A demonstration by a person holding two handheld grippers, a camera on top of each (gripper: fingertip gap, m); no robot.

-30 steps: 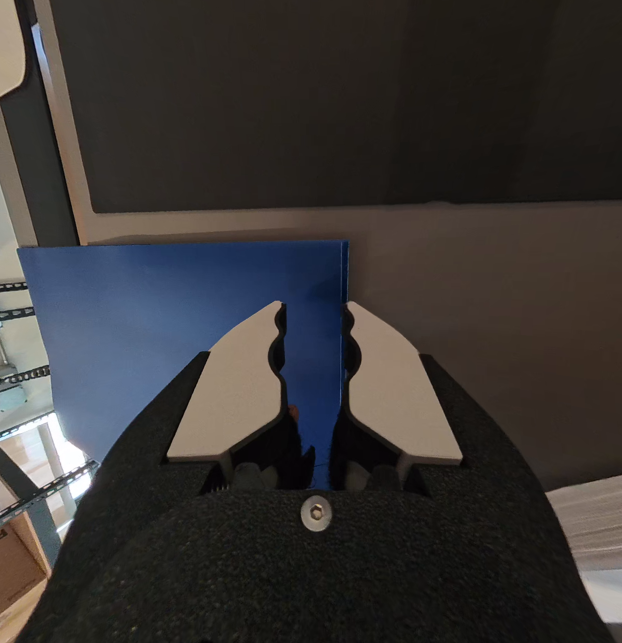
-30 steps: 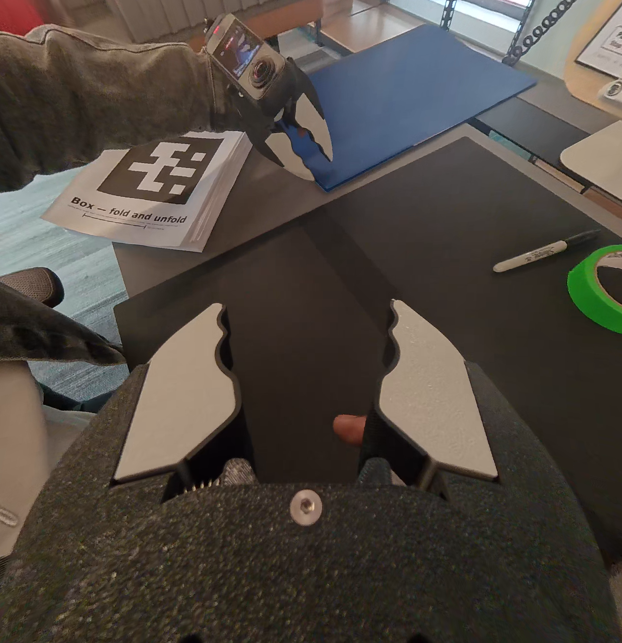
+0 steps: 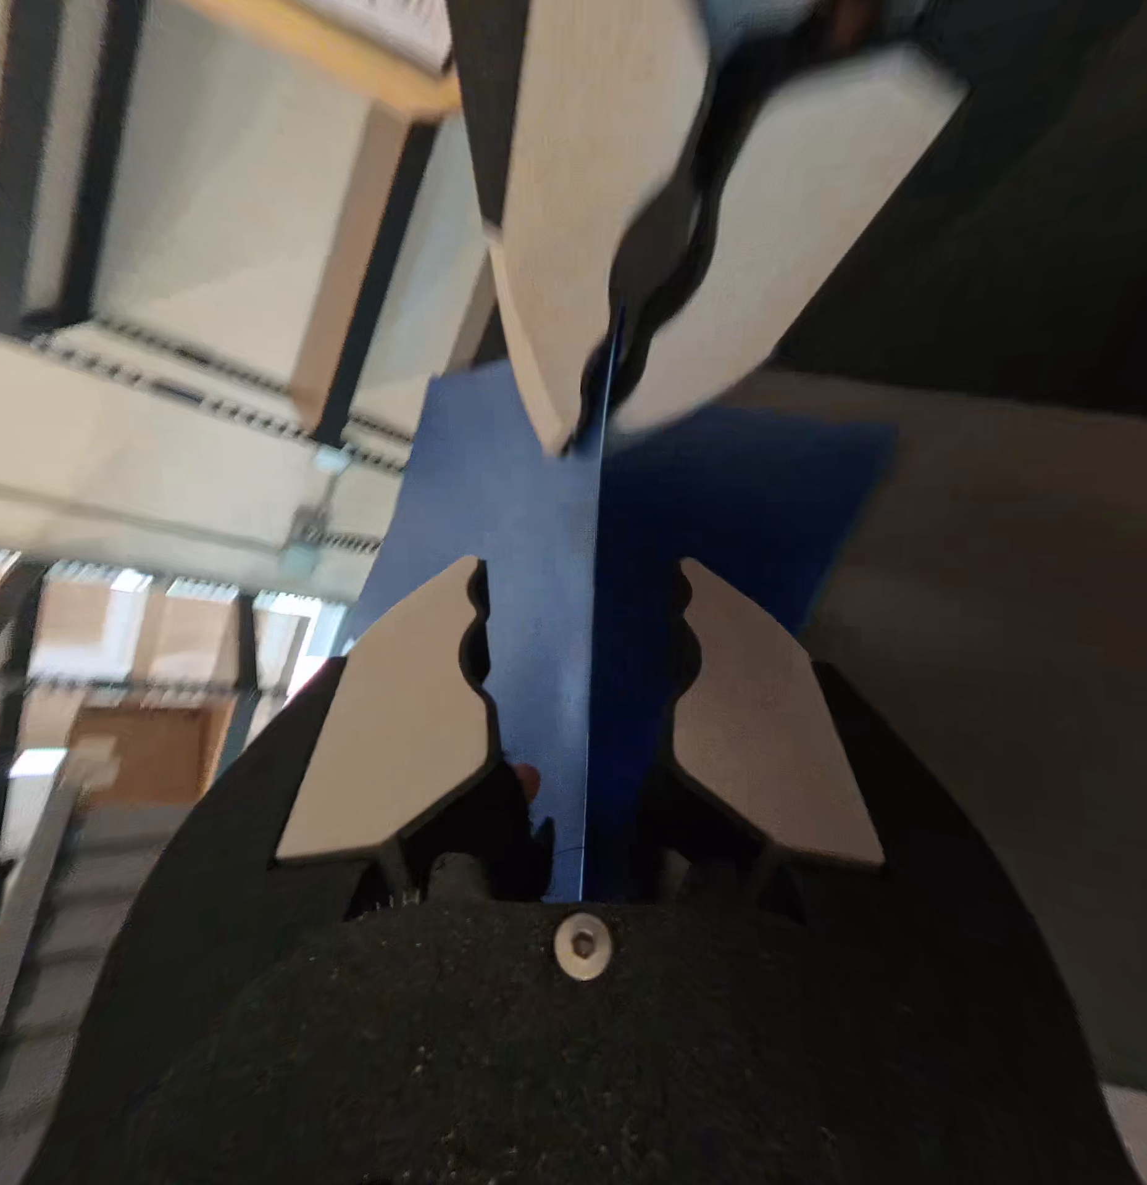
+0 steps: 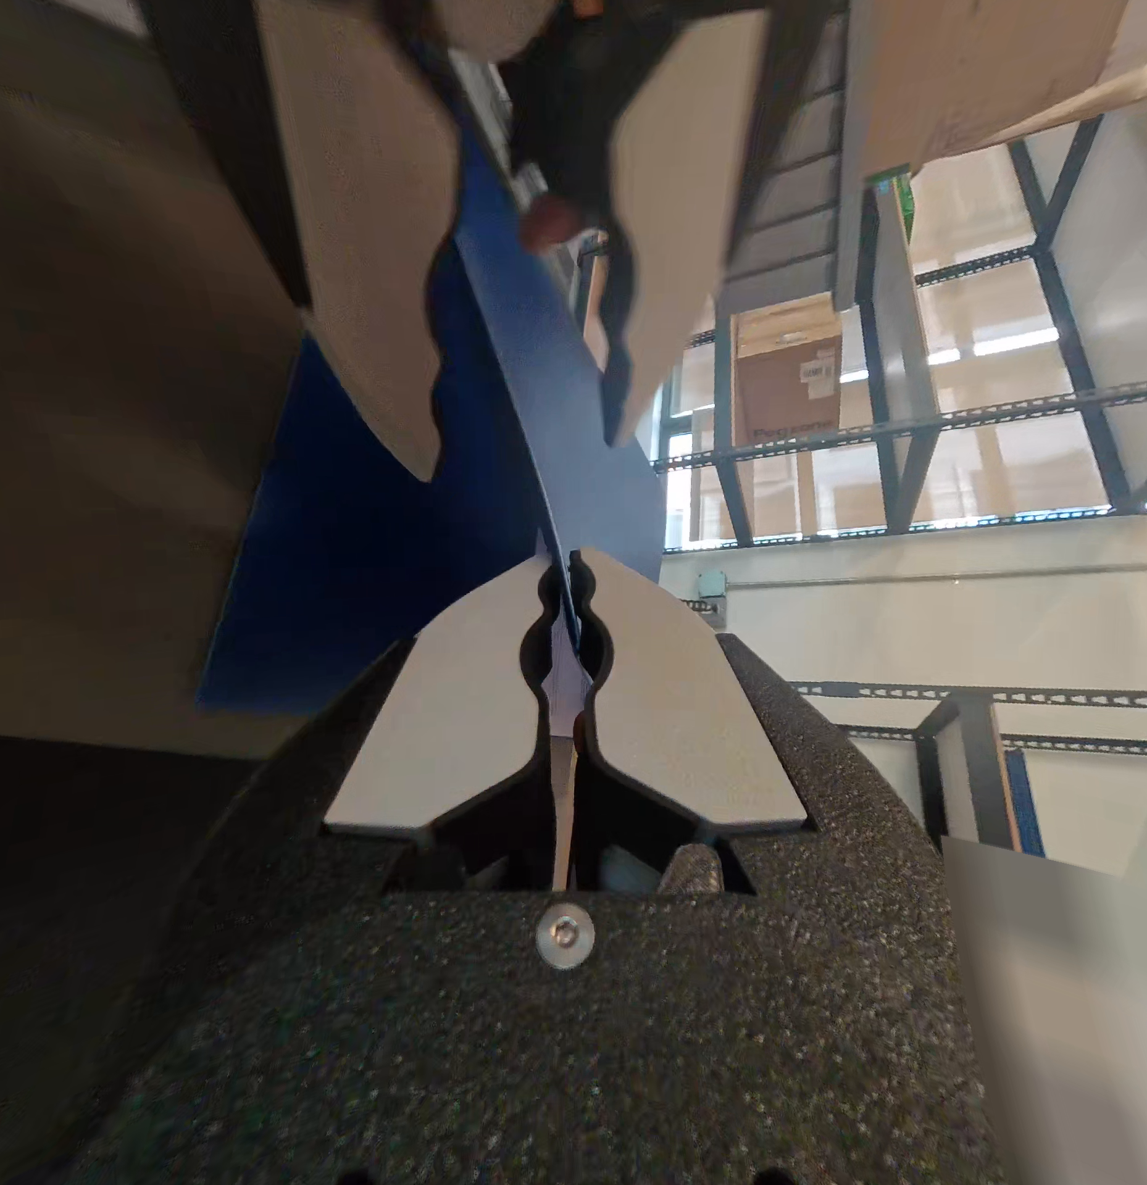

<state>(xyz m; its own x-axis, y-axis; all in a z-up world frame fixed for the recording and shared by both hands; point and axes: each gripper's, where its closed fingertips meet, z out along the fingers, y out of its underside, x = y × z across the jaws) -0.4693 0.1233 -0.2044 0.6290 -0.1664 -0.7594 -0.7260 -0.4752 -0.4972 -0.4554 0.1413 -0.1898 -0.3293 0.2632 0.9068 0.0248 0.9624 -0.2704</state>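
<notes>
— The thin, glossy blue card folder [image 3: 539, 641] is lifted on edge between both grippers. The right gripper [image 4: 569, 561] has its jaws pinched on the far edge.

— And the left gripper [image 3: 580, 567]?

— Jaws parted, straddling the cover without clamping. With one narrow pinch, I'd guess the bowed sheet could slip or crease.

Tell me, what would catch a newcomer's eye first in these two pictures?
The blue folder, lifted so one sheet runs edge-on between both tools. The right gripper is shut on its edge at the middle of the right wrist view, and shows again at the top of the left wrist view. The left gripper stands open around the same sheet, without pressing it. Behind, on the right of the right wrist view, stand black metal shelves with cardboard boxes.
</notes>
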